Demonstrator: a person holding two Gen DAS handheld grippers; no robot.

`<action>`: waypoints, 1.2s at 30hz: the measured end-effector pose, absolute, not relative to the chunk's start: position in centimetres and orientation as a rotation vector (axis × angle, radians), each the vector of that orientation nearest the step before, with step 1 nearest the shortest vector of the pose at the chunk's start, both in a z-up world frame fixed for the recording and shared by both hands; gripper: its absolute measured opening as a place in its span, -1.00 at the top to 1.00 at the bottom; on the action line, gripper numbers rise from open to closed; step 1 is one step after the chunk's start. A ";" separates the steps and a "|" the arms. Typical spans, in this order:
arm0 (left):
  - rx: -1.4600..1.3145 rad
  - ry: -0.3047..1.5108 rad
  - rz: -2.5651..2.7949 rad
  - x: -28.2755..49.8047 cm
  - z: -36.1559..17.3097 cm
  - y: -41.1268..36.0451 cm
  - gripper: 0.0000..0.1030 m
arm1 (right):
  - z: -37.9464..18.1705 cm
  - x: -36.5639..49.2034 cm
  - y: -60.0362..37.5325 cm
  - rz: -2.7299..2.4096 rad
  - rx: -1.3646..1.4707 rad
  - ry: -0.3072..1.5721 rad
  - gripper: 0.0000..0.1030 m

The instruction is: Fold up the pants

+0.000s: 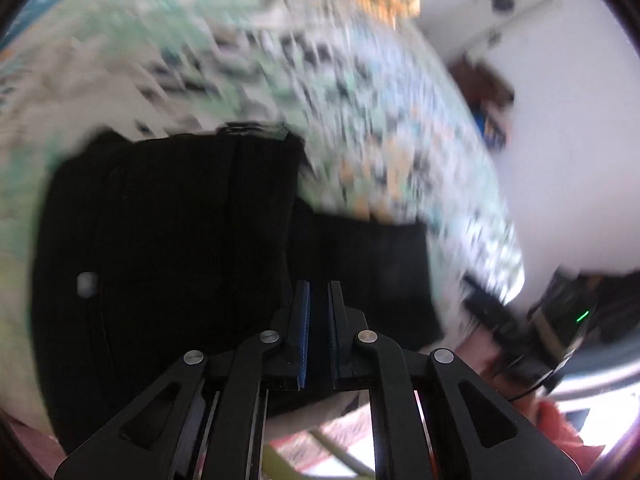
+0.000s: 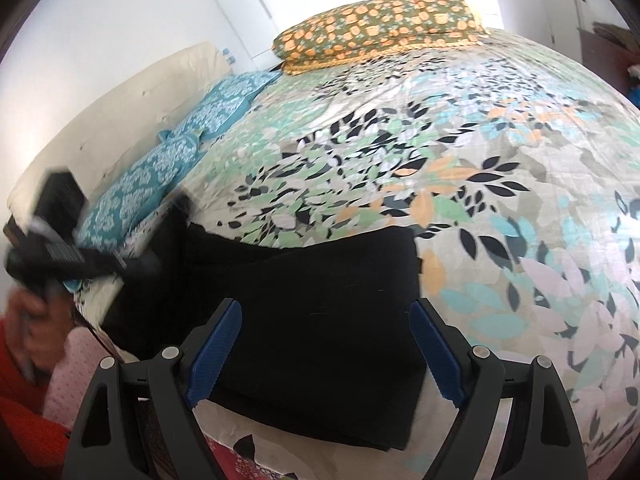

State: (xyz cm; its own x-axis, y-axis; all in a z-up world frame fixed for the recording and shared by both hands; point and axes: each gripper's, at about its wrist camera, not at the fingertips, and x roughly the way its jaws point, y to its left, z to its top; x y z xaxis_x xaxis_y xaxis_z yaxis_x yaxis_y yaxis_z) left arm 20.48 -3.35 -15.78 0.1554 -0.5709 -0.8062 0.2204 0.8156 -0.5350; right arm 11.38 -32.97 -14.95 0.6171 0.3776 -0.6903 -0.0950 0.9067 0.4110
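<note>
The black pants [image 2: 320, 304] lie folded on the floral bedspread [image 2: 460, 152] near the bed's front edge. My right gripper [image 2: 326, 312] is open, its blue pads [image 2: 436, 352] spread just above the folded pants, holding nothing. In the blurred left wrist view the pants [image 1: 172, 240] fill the lower left. My left gripper [image 1: 318, 292] has its pads nearly together with black fabric between them, so it looks shut on a fold of the pants. The left gripper's body [image 2: 60, 232] shows at the far left of the right wrist view.
Two teal patterned pillows [image 2: 168, 168] lie along a cream headboard [image 2: 120, 112] at the left. An orange and green pillow [image 2: 380, 24] lies at the far end. White walls surround the bed. The person's red sleeve [image 2: 20, 392] is at the lower left.
</note>
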 end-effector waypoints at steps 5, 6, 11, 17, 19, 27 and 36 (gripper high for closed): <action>-0.356 1.147 -0.662 17.6 -11.0 -0.7 -0.24 | -15.6 11.5 -33.7 0.314 0.423 0.892 -0.66; -0.351 1.097 -0.632 17.2 -9.8 1.0 -0.35 | -15.7 11.7 -33.2 0.354 0.443 0.898 -0.66; -0.408 0.957 -0.410 16.8 -8.1 8.9 -0.38 | -15.6 12.3 -26.0 0.773 0.490 0.920 -0.66; -0.484 0.953 -0.138 15.5 -13.8 14.5 -0.38 | -17.0 13.0 -17.0 0.981 0.256 1.031 -0.66; -0.500 0.962 -0.089 14.7 -15.8 14.8 -0.37 | -17.8 13.7 -15.7 0.985 0.231 1.071 -0.66; -0.495 0.948 -0.046 14.3 -16.2 16.6 -0.36 | -19.6 15.1 -15.5 0.944 0.272 1.137 -0.66; -0.478 0.967 -0.056 14.6 -16.7 15.8 -0.36 | -22.1 17.2 -17.0 0.991 0.523 1.284 -0.66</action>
State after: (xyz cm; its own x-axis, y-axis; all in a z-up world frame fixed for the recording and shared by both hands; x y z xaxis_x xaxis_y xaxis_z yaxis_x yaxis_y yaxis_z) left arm 14.56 15.78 -16.73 0.5745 -0.2554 -0.7777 -0.1638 0.8950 -0.4149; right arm 17.20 -17.03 -22.05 -0.0261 0.8385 -0.5442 -0.3145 0.5099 0.8007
